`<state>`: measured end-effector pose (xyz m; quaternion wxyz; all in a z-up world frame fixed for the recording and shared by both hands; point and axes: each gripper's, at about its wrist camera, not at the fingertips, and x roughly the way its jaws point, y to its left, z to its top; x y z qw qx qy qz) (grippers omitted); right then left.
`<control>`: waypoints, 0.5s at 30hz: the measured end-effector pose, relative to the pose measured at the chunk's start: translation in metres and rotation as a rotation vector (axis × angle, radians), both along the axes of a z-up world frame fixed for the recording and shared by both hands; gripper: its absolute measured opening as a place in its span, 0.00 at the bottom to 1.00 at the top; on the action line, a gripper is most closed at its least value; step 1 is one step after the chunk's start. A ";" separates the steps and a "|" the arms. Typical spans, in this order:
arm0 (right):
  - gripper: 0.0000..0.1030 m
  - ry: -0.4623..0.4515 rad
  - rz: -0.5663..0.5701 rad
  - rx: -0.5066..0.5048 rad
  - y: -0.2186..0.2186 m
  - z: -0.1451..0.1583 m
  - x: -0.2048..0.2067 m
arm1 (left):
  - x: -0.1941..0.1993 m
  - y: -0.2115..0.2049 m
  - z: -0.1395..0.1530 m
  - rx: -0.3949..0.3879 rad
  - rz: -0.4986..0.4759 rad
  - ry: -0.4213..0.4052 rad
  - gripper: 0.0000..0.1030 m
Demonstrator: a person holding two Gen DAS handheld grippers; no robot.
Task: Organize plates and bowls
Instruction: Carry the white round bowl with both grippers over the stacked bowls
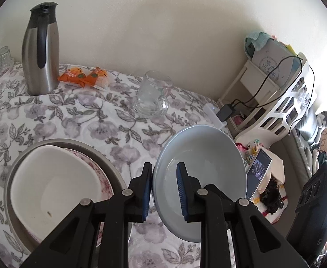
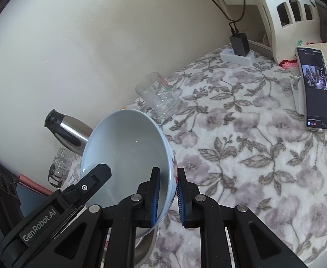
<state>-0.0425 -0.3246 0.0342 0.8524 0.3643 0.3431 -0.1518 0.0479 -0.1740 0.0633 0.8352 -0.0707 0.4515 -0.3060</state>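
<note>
My left tongs (image 1: 164,192) and right tongs (image 2: 168,197) each pinch the blue bowl's (image 1: 199,178) rim, holding it tilted above the desk (image 1: 74,116). At nine o'clock sits a white bowl (image 1: 56,183) stacked on plates (image 1: 106,178). I judge stacking half done; the blue bowl remains unplaced.

White lettering reading "GenRobot.AI" is showing on the left gripper (image 2: 96,174) body, beside the blue bowl (image 2: 127,156).

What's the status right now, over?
Left gripper and right gripper both clamped on blue bowl rim, bowl tilted above table. White bowl on stacked plates. Glass mug ahead, clear.
</note>
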 end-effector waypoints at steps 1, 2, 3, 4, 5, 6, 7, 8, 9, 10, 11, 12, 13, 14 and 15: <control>0.15 -0.002 0.006 -0.005 0.004 0.003 0.002 | 0.000 0.004 0.002 -0.004 0.005 -0.001 0.22; 0.15 -0.003 0.012 -0.010 0.008 0.005 0.003 | 0.001 0.009 0.004 -0.008 0.012 -0.001 0.22; 0.15 -0.003 0.018 -0.015 0.012 0.007 0.005 | 0.002 0.013 0.005 -0.011 0.017 -0.001 0.22; 0.15 -0.004 0.024 -0.017 0.016 0.010 0.007 | 0.002 0.017 0.006 -0.014 0.024 -0.001 0.22; 0.15 -0.005 0.032 -0.019 0.021 0.012 0.008 | 0.003 0.022 0.007 -0.015 0.031 0.000 0.22; 0.15 -0.008 0.041 -0.023 0.026 0.014 0.010 | 0.003 0.028 0.008 -0.015 0.042 0.000 0.22; 0.15 -0.008 0.050 -0.028 0.032 0.016 0.012 | 0.003 0.032 0.009 -0.016 0.051 0.000 0.22; 0.15 -0.009 0.059 -0.032 0.037 0.018 0.014 | 0.003 0.039 0.011 -0.020 0.061 -0.002 0.22; 0.15 -0.009 0.068 -0.036 0.042 0.019 0.016 | 0.004 0.044 0.013 -0.024 0.068 -0.004 0.22; 0.15 -0.007 0.081 -0.036 0.048 0.019 0.018 | 0.005 0.050 0.014 -0.027 0.076 -0.005 0.22; 0.15 -0.006 0.091 -0.032 0.053 0.019 0.020 | 0.005 0.056 0.015 -0.030 0.082 -0.006 0.22; 0.15 -0.007 0.100 -0.027 0.057 0.019 0.022 | 0.006 0.063 0.017 -0.035 0.089 -0.005 0.22; 0.15 -0.008 0.110 -0.018 0.062 0.018 0.024 | 0.007 0.068 0.017 -0.038 0.096 -0.004 0.22; 0.15 -0.008 0.120 -0.013 0.067 0.017 0.026 | 0.007 0.074 0.018 -0.039 0.103 -0.003 0.22; 0.15 -0.008 0.129 -0.014 0.071 0.018 0.027 | 0.008 0.080 0.018 -0.040 0.111 -0.001 0.22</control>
